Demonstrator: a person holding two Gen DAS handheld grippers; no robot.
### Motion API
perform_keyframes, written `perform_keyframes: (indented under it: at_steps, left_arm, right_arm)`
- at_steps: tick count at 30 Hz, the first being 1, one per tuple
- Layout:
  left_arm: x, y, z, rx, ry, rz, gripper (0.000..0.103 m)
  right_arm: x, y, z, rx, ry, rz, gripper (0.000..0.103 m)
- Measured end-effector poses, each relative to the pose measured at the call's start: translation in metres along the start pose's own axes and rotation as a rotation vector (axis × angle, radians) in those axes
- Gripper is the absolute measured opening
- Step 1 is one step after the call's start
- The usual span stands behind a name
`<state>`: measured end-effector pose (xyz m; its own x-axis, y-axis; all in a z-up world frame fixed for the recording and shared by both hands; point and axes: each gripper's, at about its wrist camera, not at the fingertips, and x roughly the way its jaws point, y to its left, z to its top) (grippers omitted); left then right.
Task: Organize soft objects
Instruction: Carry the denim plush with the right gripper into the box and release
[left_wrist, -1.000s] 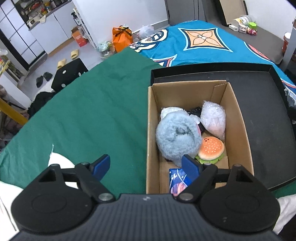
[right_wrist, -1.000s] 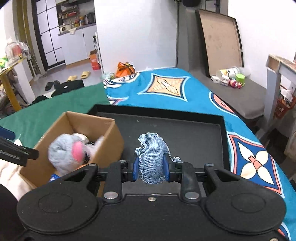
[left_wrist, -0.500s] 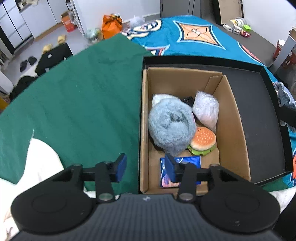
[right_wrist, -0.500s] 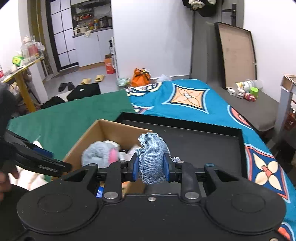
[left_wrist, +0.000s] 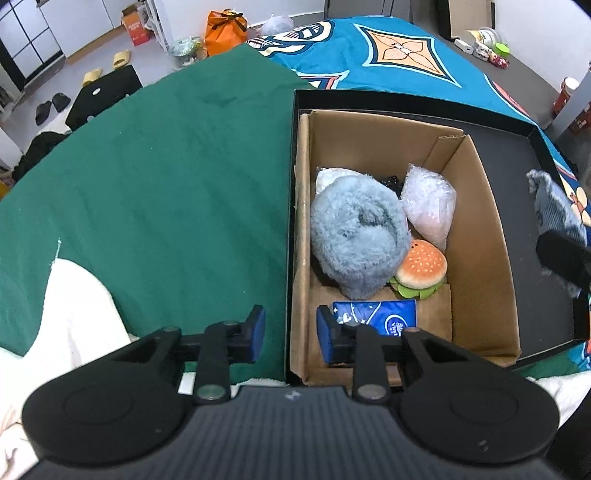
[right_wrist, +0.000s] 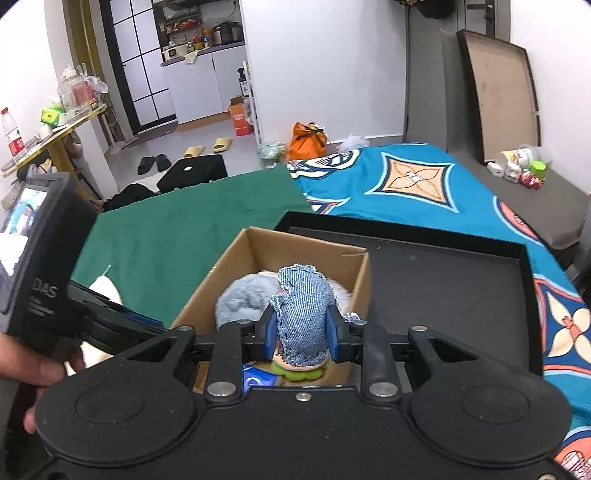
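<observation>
A cardboard box (left_wrist: 476, 236) (right_wrist: 207, 291) stands in the left part of a black tray (left_wrist: 532, 173) (right_wrist: 443, 280). It holds a fluffy blue-grey plush (left_wrist: 354, 232) (right_wrist: 243, 301), a toy burger (left_wrist: 421, 267), a clear plastic bag (left_wrist: 428, 206) and a blue packet (left_wrist: 376, 317). My right gripper (right_wrist: 301, 332) is shut on a piece of denim cloth (right_wrist: 303, 314) (left_wrist: 554, 206) above the box's near end. My left gripper (left_wrist: 288, 334) is open and empty, its jaws on either side of the box's near left wall without touching it.
The tray lies on a bed with a green blanket (left_wrist: 166, 177) and a blue patterned cover (right_wrist: 406, 184). A white cloth (left_wrist: 74, 317) lies at the near left. The right part of the tray is bare. The floor beyond holds slippers and an orange bag (right_wrist: 308, 140).
My right gripper has carried the denim cloth left from over the tray to above the box. My left gripper has narrowed and shifted so that its jaws straddle the box's left wall.
</observation>
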<state>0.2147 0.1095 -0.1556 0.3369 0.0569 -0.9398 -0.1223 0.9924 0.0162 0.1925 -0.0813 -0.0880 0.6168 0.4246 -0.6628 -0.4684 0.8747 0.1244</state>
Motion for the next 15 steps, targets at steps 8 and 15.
perform_keyframes:
  at_steps: [8, 15]
  left_arm:
    - [0.0078, 0.0023, 0.0015, -0.011, 0.028, -0.025, 0.015]
    - [0.0081, -0.0025, 0.0016, 0.014, 0.024, -0.017, 0.007]
  right_arm:
    - [0.0048, 0.0068, -0.0005, 0.035, 0.030, 0.030, 0.027]
    - [0.0002, 0.0005, -0.0002, 0.068, 0.022, 0.011, 0.029]
